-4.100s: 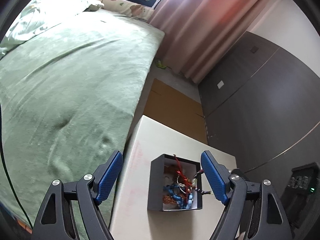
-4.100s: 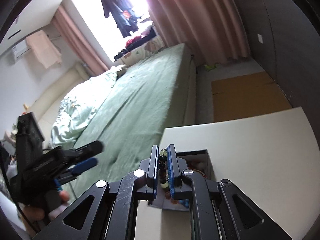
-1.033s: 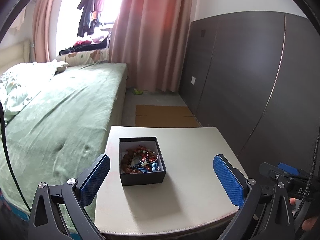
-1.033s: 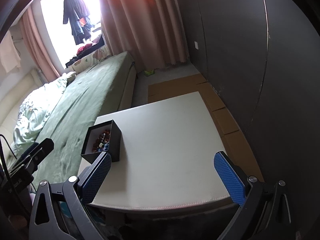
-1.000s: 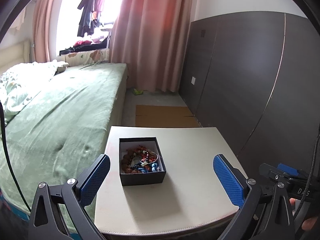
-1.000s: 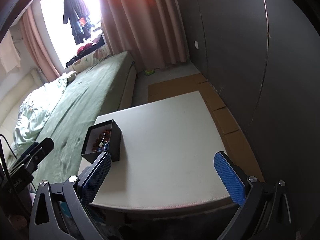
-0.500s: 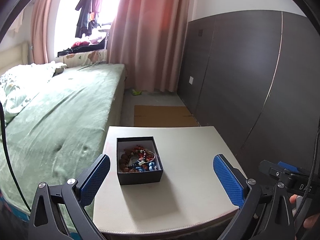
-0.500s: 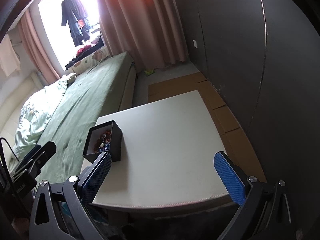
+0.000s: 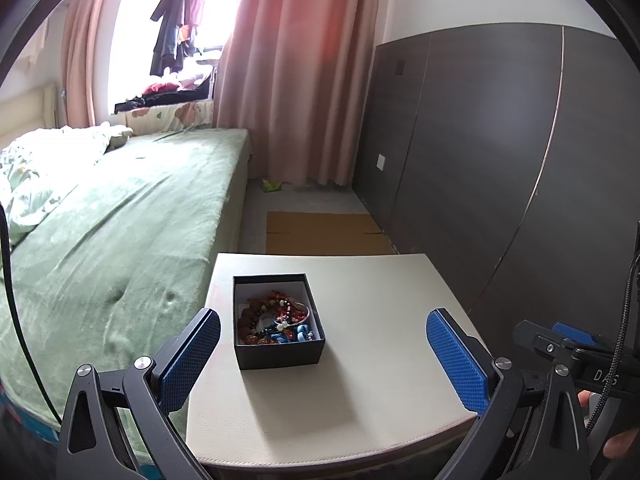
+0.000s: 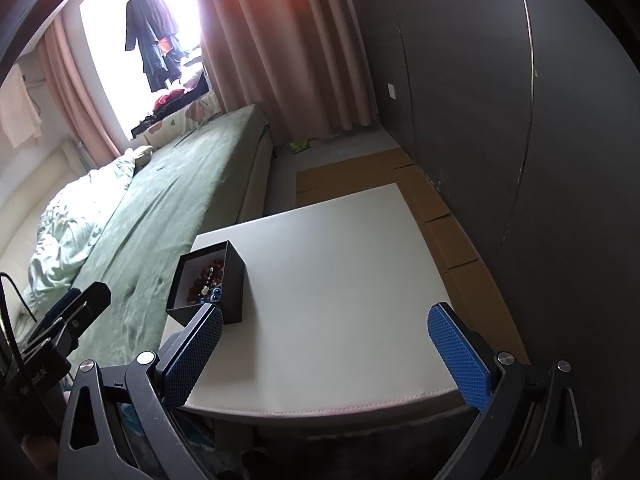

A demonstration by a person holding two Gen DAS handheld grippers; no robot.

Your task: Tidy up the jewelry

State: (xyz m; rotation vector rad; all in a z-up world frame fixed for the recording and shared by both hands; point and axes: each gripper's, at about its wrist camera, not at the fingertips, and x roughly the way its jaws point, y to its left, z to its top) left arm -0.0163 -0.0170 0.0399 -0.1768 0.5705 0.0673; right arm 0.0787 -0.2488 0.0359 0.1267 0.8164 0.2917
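A small black box [image 9: 279, 354] stands open on the left part of a cream table [image 9: 380, 304]. Inside it lies a heap of bead bracelets [image 9: 276, 318], red, brown and blue. My left gripper [image 9: 324, 336] hangs wide open near the table's front edge, pulled back from the box, with nothing between its fingers. In the right wrist view the same box [image 10: 232, 280] sits at the left edge of the table [image 10: 340, 264]. My right gripper [image 10: 326, 328] is also wide open and empty above the front edge. The jewelry [image 10: 206, 282] shows inside the box.
A bed with a green cover [image 9: 120, 220] runs along the table's left side. A dark panelled wall [image 9: 500, 160] stands to the right. Flat cardboard [image 9: 324, 234] lies on the floor beyond the table. Pink curtains [image 9: 296, 80] hang at the back.
About four seconds ago both grippers were at the box, the right one shut inside it. Both have since drawn back and stand open. Over the last second the views have hardly shifted.
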